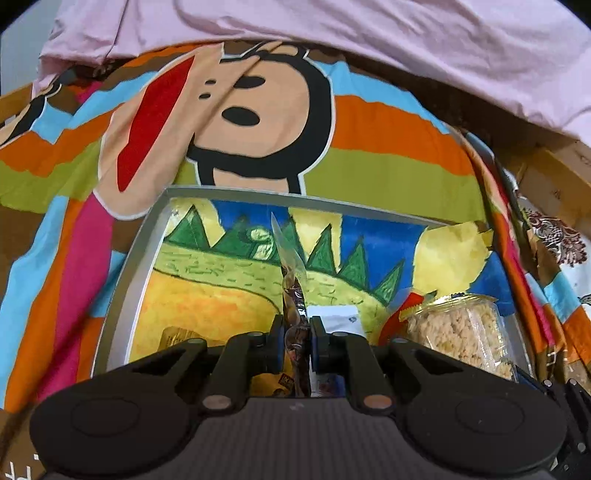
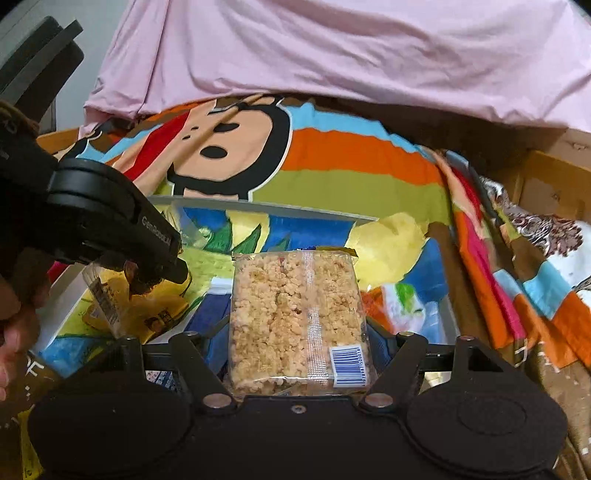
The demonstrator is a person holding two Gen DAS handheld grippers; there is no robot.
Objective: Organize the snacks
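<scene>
yellow packet (image 2: 155, 314) under gripper, print unreadable

A bright striped cartoon bedsheet (image 1: 388, 147) covers the bed. A rumpled pink blanket (image 2: 351, 62) lies across its far side. Cardboard boxes (image 2: 554, 177) stand at the right, and a pale wall (image 2: 96, 26) shows far left.

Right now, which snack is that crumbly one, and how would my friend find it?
Find the tray with the painted picture lying on the striped cartoon blanket. Above it, the right gripper holds a clear packet of pale crumbly rice cake. Unlike the yellow wrappers beside it, it is see-through, with a blue barcode in one corner.
</scene>
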